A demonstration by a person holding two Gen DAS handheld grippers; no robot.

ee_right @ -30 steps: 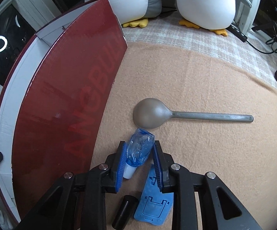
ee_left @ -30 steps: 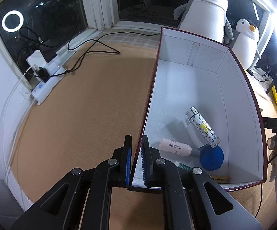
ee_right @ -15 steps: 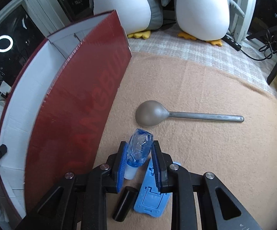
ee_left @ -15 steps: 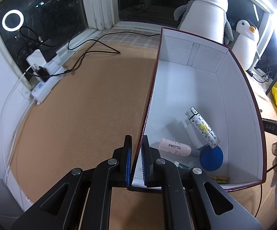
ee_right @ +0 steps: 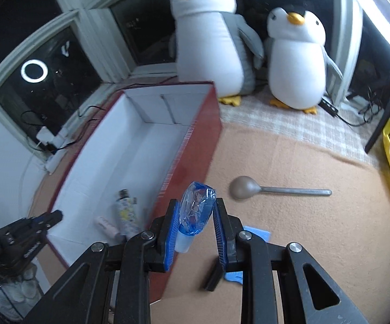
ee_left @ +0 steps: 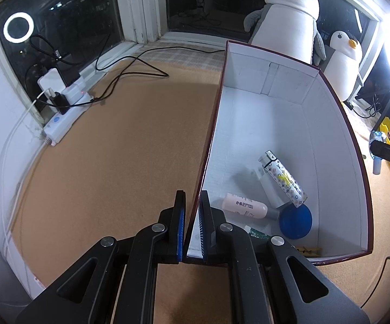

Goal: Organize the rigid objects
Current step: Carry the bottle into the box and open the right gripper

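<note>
Blue clear bottle (ee_right: pixel 195 210) | clamped in right tool (ee_right: pixel 195 226) | above carpet (ee_right: pixel 303 229)

Both fisheye views are bent strongly at the edges and ringed by black corners. Harsh white glare is seen at the upper right, above the red-walled cardboard box with white inside (ee_left: pixel 289 124). A glowing white ring light (ee_left: pixel 18 27) is reflected in dark window glass. The right wrist view is smeared along the box's near wall (ee_right: pixel 195 145).
</note>
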